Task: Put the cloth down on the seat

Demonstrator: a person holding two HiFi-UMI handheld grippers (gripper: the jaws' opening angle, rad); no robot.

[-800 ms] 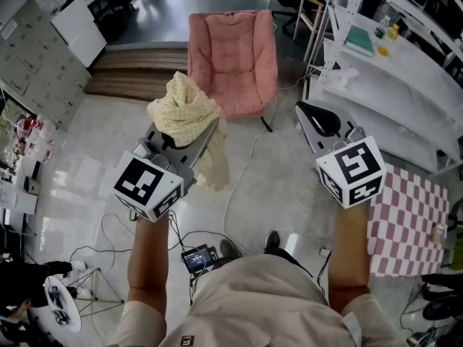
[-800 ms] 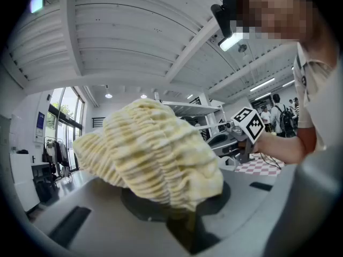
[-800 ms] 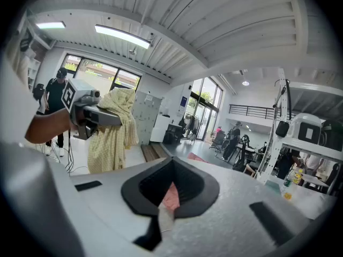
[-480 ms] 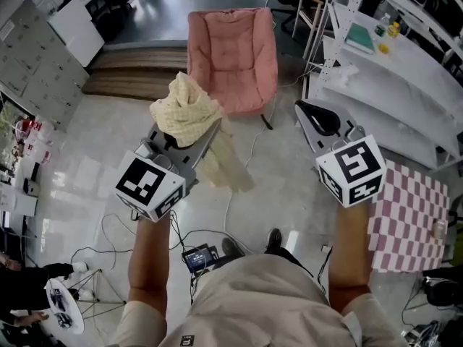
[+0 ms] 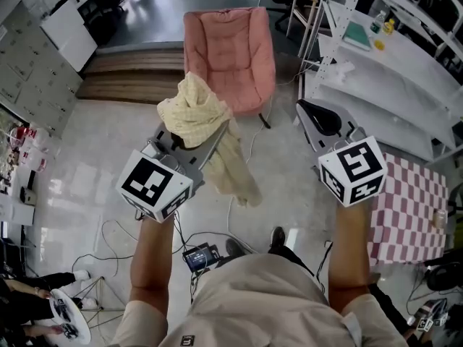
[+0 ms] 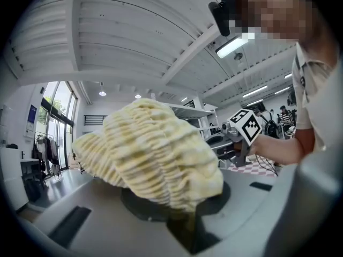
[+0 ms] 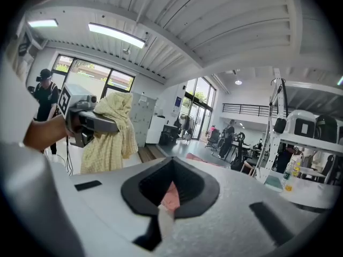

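Note:
A pale yellow waffle cloth (image 5: 194, 109) is bunched on top of my left gripper (image 5: 189, 140), which is shut on it; a long tail (image 5: 236, 170) hangs down to the right above the floor. In the left gripper view the cloth (image 6: 155, 154) fills the space over the jaws. The pink padded chair (image 5: 230, 53) stands ahead on the floor, its seat bare, just beyond the cloth. My right gripper (image 5: 317, 117) is held level to the right, shut with nothing in it. In the right gripper view the cloth (image 7: 110, 135) drapes from the left gripper (image 7: 88, 121).
White metal shelving (image 5: 383, 71) with a few small items runs along the right. A pink-and-white checked mat (image 5: 405, 215) lies at the lower right. Cables (image 5: 242, 161) and a small device (image 5: 199, 257) lie on the floor. A wooden step (image 5: 126, 78) is left of the chair.
The cloth's hanging tail has swung out to the right and lower. The left gripper has shifted slightly right toward the chair. The right gripper has hardly moved.

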